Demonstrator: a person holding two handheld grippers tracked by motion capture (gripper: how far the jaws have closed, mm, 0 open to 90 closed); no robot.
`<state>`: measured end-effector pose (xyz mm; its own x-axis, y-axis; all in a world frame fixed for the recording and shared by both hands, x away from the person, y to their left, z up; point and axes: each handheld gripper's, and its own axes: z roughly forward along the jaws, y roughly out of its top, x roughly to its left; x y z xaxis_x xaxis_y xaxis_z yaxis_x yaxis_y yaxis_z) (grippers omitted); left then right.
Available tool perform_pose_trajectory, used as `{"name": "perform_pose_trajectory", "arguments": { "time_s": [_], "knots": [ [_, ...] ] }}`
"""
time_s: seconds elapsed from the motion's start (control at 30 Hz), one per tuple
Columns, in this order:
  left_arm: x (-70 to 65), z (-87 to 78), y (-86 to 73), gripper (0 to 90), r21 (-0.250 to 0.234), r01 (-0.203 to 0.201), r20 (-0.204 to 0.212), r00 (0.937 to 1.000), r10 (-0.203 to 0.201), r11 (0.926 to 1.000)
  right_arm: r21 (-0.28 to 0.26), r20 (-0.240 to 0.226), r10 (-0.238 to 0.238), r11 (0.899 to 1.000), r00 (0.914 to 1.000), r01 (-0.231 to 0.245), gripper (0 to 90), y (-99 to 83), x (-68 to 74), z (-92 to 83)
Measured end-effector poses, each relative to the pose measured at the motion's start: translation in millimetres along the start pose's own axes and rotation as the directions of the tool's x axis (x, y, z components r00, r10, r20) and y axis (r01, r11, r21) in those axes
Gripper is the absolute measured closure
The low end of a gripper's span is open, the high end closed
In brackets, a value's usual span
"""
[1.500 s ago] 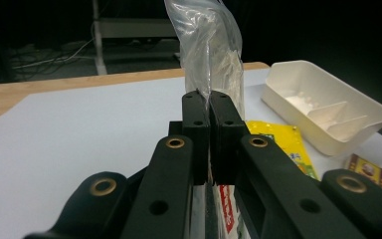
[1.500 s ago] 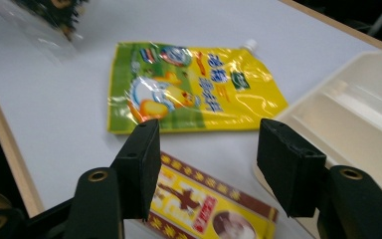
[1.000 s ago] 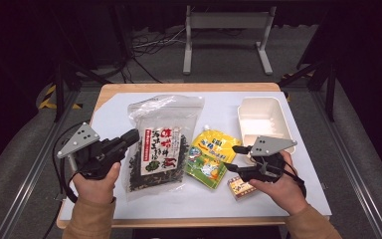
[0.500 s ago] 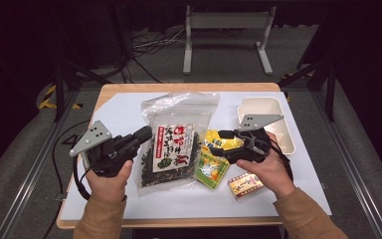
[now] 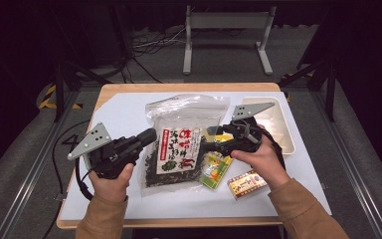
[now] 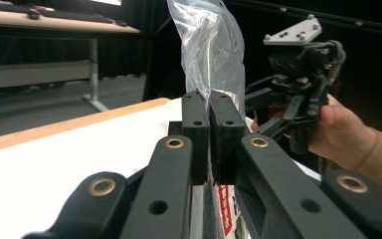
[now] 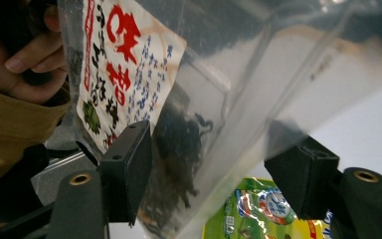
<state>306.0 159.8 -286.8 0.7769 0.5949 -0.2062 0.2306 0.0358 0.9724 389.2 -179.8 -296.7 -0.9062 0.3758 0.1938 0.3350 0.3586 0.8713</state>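
Two pads [image 6: 195, 130] (closed) on bag [image 6: 214, 47]

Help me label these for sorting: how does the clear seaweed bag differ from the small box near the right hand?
The seaweed bag is a large, soft, see-through pouch with dark flakes and a white label; the small box is little, stiff and printed gold and red. The bag is lifted off the table, pinched at its edge by the left tool, while the box lies flat, untouched. Both carry printed labels.
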Motion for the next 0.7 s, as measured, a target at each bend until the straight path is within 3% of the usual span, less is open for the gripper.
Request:
{"name": "perform_pose_trajectory", "arguments": {
  "time_s": [0.1, 0.27, 0.4, 0.7],
  "knots": [
    [-0.5, 0.8, -1.4, 87.3, -0.006, -0.011, 0.004, 0.9999, 0.011, 0.9999, 0.015, -0.016, -0.009, 1.000, 0.9998, 0.009, 44.7, 2.6, 0.5, 0.7],
    [3.8, 1.0, -4.2, 87.2, -0.011, 0.004, 0.004, 1.0000, -0.004, 0.9999, 0.015, -0.053, -0.053, 0.998, 0.9972, 0.054, 59.3, 4.6, 2.2, -1.6],
    [3.4, 1.3, -5.1, 86.5, -0.004, -0.012, -0.009, 0.9999, 0.012, 0.9999, 0.048, -0.099, -0.101, 0.993, 0.9900, 0.106, 72.1, 6.7, 8.1, -0.9],
    [5.8, 0.9, -5.7, 84.8, -0.005, -0.004, -0.012, 0.9999, 0.004, 1.0000, 0.058, -0.082, -0.151, 0.986, 0.9851, 0.156, 78.0, 11.2, 17.9, -5.7]
  ]
}}
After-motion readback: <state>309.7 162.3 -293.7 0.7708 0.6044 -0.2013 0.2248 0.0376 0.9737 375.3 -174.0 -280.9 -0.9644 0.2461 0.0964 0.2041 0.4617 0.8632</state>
